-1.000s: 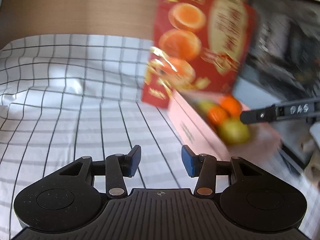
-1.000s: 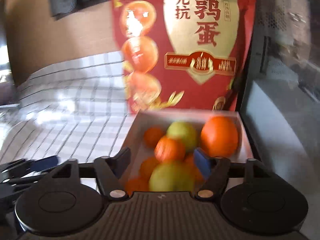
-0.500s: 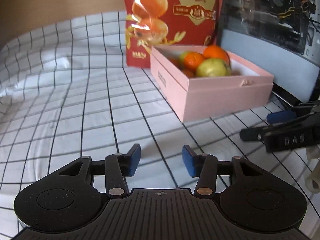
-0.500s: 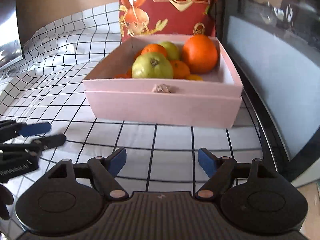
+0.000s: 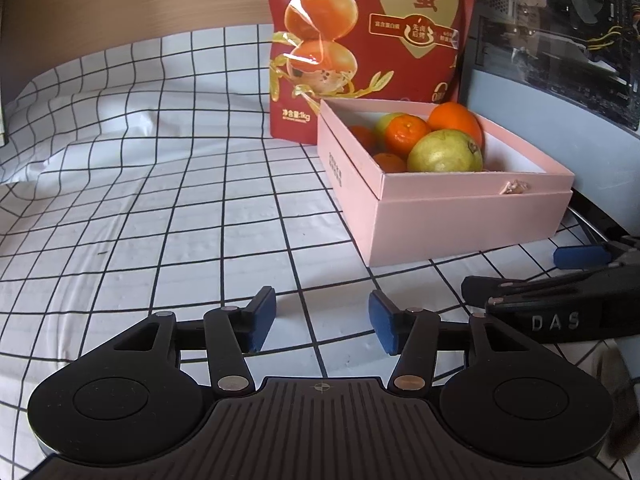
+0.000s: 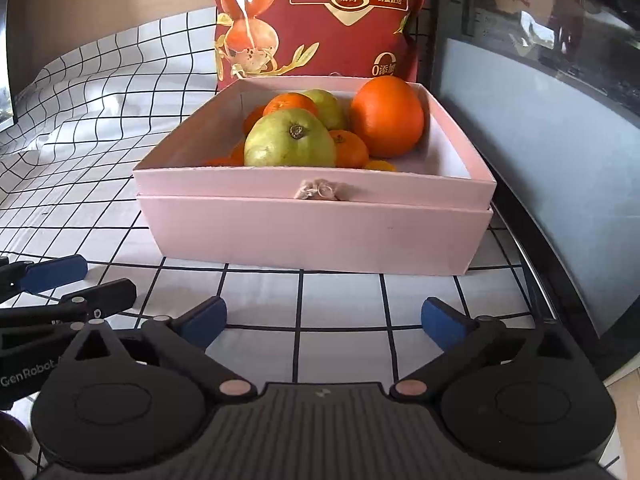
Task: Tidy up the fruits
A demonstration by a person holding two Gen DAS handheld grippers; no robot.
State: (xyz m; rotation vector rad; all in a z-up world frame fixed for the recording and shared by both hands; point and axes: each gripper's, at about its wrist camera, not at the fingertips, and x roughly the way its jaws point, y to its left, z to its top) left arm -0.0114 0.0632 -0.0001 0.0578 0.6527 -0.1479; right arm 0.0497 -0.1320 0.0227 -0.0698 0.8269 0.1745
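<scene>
Both tools lowered, box (image 6: 312,240) broadside-on

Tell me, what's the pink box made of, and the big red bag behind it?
The pink box looks like matte cardboard: flat stiff walls, sharp folded edges, no shine. The red bag seems to be glossy plastic film: it wrinkles and throws bright glare streaks.

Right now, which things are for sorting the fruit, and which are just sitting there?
For the job:
- pink box
- green guava
- big orange
- small tangerines

Just there:
- red snack bag
- checked cloth
- dark glass case
</scene>
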